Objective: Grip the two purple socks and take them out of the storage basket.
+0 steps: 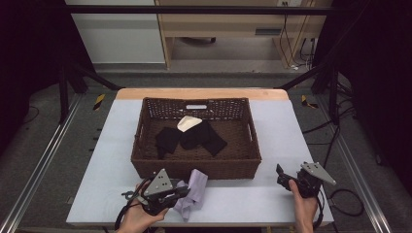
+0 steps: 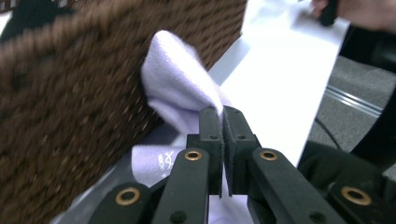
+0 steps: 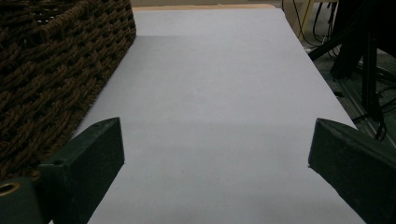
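A brown wicker basket (image 1: 145, 160) stands in the middle of the table and holds black cloths (image 1: 192, 137) and a cream cloth (image 1: 188, 123). In front of its near wall, my left gripper (image 1: 183, 192) is shut on a pale lilac cloth (image 1: 196, 193), which hangs against the basket. In the left gripper view the jaws meet on the lilac cloth (image 2: 180, 88) beside the basket wall (image 2: 70, 93). My right gripper (image 1: 281, 174) rests at the table's front right, open with nothing between its fingers (image 3: 100, 149); the basket's corner (image 3: 51, 70) lies at its left.
The table top (image 1: 272, 194) is white with a wooden far edge (image 1: 201, 93). Metal frame rails run along both sides on the floor, and cables (image 1: 347, 201) trail off at the right. A person's hands hold both grippers at the near edge.
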Demonstrator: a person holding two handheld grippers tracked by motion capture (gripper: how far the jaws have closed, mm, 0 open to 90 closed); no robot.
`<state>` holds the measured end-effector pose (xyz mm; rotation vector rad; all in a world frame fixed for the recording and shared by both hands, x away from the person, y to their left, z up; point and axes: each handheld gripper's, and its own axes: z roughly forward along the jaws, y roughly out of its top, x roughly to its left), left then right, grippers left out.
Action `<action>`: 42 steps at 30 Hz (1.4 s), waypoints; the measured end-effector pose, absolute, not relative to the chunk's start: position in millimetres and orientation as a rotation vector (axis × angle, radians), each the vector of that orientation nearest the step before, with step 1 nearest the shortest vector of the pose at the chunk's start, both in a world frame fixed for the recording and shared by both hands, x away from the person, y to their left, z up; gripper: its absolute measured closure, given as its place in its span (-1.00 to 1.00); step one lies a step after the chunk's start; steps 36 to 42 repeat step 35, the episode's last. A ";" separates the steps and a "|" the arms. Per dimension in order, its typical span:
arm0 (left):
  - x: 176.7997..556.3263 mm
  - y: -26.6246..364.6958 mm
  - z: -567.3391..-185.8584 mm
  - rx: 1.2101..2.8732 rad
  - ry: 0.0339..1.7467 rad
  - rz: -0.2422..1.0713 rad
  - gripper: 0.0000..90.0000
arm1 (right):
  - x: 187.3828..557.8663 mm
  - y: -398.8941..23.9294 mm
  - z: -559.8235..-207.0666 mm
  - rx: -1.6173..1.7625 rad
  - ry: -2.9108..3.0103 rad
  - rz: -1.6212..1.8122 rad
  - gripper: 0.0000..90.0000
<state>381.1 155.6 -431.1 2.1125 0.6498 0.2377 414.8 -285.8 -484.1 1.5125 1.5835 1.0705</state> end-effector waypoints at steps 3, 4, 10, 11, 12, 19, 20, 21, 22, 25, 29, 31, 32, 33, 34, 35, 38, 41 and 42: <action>384.2 158.1 -439.3 2.129 0.667 0.239 0.91 | 414.8 -285.6 -484.2 1.509 1.583 1.067 -0.91; 384.9 158.8 -440.9 2.132 0.672 0.235 0.90 | 414.8 -285.7 -484.2 1.507 1.584 1.067 -0.91; 384.5 165.0 -440.7 2.098 0.690 0.270 0.44 | 414.6 -285.6 -484.2 1.506 1.582 1.067 -0.91; 384.0 166.9 -439.7 2.081 0.695 0.282 0.35 | 414.5 -285.7 -484.2 1.506 1.583 1.070 -0.91; 384.0 166.9 -439.7 2.081 0.695 0.282 0.24 | 414.5 -285.8 -484.2 1.505 1.582 1.070 -0.91; 381.0 193.1 -435.6 2.005 0.738 0.368 0.03 | 414.5 -285.9 -484.1 1.508 1.579 1.072 -0.91; 381.2 197.1 -436.5 2.001 0.751 0.377 0.01 | 414.5 -285.9 -484.2 1.508 1.579 1.072 -0.91; 381.5 201.2 -437.8 1.996 0.764 0.385 0.01 | 414.5 -285.9 -484.2 1.507 1.576 1.073 -0.91; 382.0 205.3 -439.3 1.993 0.777 0.388 0.01 | 414.5 -286.0 -484.2 1.509 1.576 1.071 -0.91; 383.3 217.0 -445.0 1.991 0.821 0.405 0.00 | 414.3 -286.2 -484.1 1.513 1.574 1.075 -0.91; 384.3 231.5 -451.8 1.988 0.869 0.415 0.00 | 414.3 -286.4 -484.1 1.514 1.576 1.077 -0.91; 384.8 236.9 -453.8 1.984 0.888 0.427 0.00 | 414.3 -286.6 -484.2 1.513 1.576 1.082 -0.91; 385.1 239.1 -454.3 1.984 0.898 0.429 -0.01 | 414.2 -286.6 -484.1 1.512 1.576 1.082 -0.91; 385.5 240.8 -454.5 1.983 0.903 0.431 -0.01 | 414.0 -286.6 -484.0 1.515 1.575 1.081 -0.91; 385.9 241.5 -454.8 1.978 0.908 0.434 -0.02 | 413.7 -286.8 -483.9 1.515 1.575 1.083 -0.91; 385.9 241.5 -454.8 1.978 0.908 0.434 -0.02 | 413.7 -286.8 -483.9 1.515 1.575 1.083 -0.91; 385.9 241.5 -454.8 1.978 0.908 0.434 -0.02 | 413.7 -286.8 -483.9 1.515 1.575 1.083 -0.91; 385.9 241.5 -454.8 1.978 0.908 0.434 -0.02 | 413.7 -286.8 -483.9 1.515 1.575 1.083 -0.91; 385.9 241.5 -454.8 1.978 0.908 0.434 -0.02 | 413.7 -286.8 -483.9 1.515 1.575 1.083 -0.91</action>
